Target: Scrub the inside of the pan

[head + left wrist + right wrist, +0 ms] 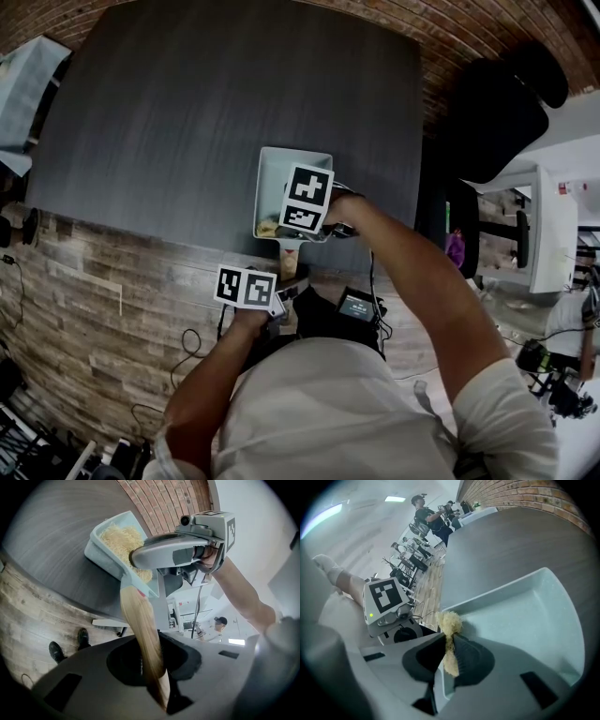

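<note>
At the near edge of the bench [187, 112] sits the pan [278, 178], its wooden handle [140, 620] pointing back toward the person. The left hand-held gripper [152, 660] clamps that handle. The right hand-held gripper [449, 654] pinches a yellow scrubber [451, 620] at the pan's handle-side wall, so the pan's floor stretches away ahead of it.

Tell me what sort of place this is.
Most likely a lab or office workspace, not a kitchen: a dark table beside a brick wall, a black office chair, loose cables on the floor, and another person working nearby.
</note>
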Demonstrator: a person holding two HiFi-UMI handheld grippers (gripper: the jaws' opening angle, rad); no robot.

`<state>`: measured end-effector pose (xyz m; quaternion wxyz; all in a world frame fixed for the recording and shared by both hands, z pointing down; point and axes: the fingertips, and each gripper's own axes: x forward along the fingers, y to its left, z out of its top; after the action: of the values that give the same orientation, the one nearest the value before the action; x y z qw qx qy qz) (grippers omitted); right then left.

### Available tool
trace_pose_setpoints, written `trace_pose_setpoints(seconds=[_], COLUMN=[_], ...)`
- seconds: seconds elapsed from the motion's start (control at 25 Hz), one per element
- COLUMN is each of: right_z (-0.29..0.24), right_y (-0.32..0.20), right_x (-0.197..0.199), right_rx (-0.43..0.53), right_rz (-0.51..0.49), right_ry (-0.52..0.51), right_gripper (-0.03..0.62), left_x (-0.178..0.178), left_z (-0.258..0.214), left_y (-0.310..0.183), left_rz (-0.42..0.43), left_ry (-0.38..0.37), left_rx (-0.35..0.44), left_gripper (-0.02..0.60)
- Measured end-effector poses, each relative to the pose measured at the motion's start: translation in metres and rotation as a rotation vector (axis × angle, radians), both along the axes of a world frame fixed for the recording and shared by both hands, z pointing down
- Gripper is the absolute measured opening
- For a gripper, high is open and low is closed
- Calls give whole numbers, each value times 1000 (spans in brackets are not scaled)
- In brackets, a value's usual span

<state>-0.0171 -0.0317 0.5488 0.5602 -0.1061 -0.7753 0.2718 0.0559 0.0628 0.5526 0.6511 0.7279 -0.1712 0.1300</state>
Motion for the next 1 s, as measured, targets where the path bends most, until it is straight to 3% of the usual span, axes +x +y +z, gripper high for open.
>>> trace_pose_setpoints(seconds=[0.44,1.0], right_z=[-34,-19], right_y=[-12,-112], right_x=[7,61], right_rx=[69,557], right_rz=[57,130], right_ry=[-97,95], right_gripper=[58,61], left_x=[-2,-3], left_z=[1,0], left_y=[-1,-1], left_rz=[-14,-38], left_ry=[0,6], left_rx=[3,-10], left_gripper=[64,60])
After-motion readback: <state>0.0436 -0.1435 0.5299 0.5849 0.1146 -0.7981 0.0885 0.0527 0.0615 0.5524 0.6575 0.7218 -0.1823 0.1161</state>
